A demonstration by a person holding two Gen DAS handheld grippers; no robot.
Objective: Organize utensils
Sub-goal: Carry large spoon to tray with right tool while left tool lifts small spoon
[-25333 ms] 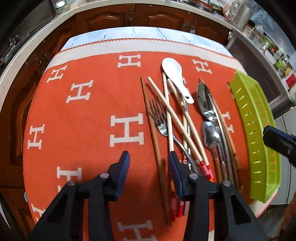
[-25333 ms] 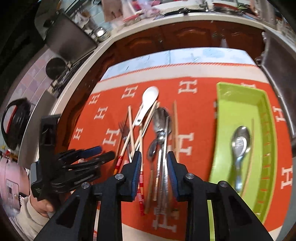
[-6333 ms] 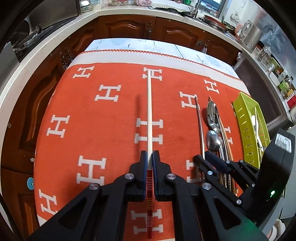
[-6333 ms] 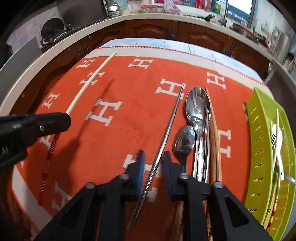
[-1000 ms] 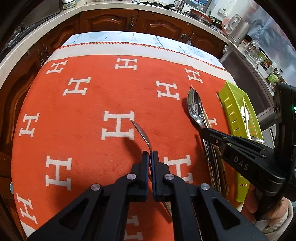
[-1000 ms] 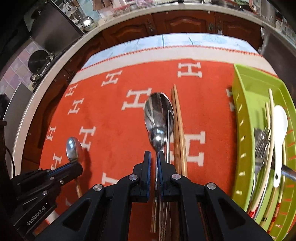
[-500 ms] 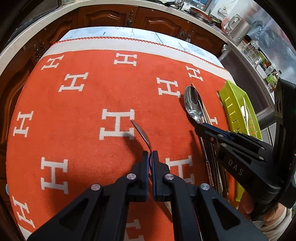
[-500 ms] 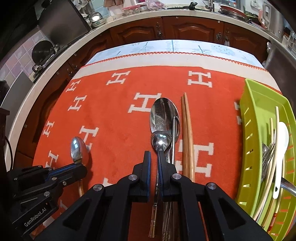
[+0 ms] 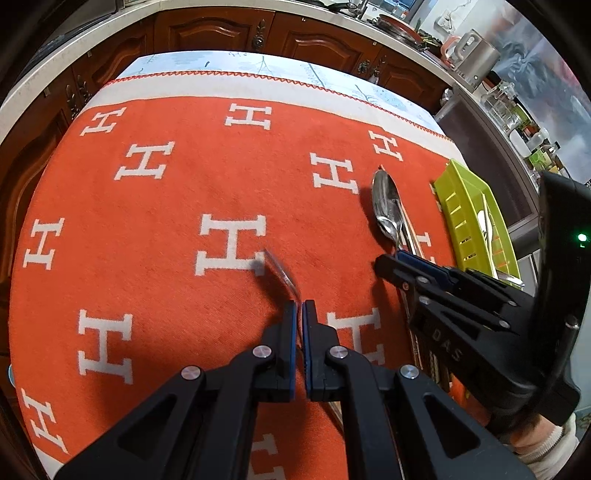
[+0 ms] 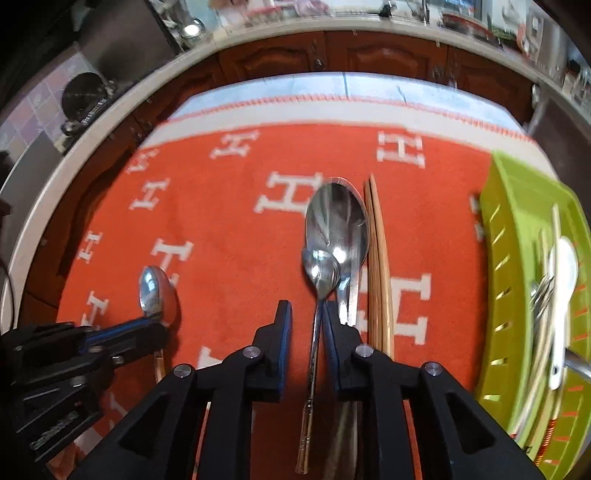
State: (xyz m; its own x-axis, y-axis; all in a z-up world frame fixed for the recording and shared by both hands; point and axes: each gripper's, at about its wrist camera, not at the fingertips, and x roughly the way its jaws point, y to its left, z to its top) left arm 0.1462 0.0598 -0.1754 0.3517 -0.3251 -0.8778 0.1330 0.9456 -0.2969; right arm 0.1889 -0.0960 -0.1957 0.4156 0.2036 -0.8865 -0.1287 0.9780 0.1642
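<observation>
My left gripper (image 9: 299, 308) is shut on a steel spoon (image 9: 282, 271) and holds it above the orange cloth (image 9: 184, 192); it also shows at the left of the right wrist view (image 10: 155, 290). My right gripper (image 10: 306, 314) is open, its jaws on either side of the handle of a small steel spoon (image 10: 320, 271). That spoon lies over a large spoon (image 10: 338, 218) beside brown chopsticks (image 10: 378, 266). The green tray (image 10: 517, 236) at the right holds a white spoon (image 10: 563, 266), a fork and chopsticks.
The cloth covers a table with wooden cabinets (image 9: 221, 29) behind it. A counter with pots and bottles (image 9: 480, 55) runs along the far right. The tray also shows at the right of the left wrist view (image 9: 461, 210).
My right gripper has opened from nearly shut, with the small spoon's handle still between its jaws. My left gripper still holds its spoon and has barely moved.
</observation>
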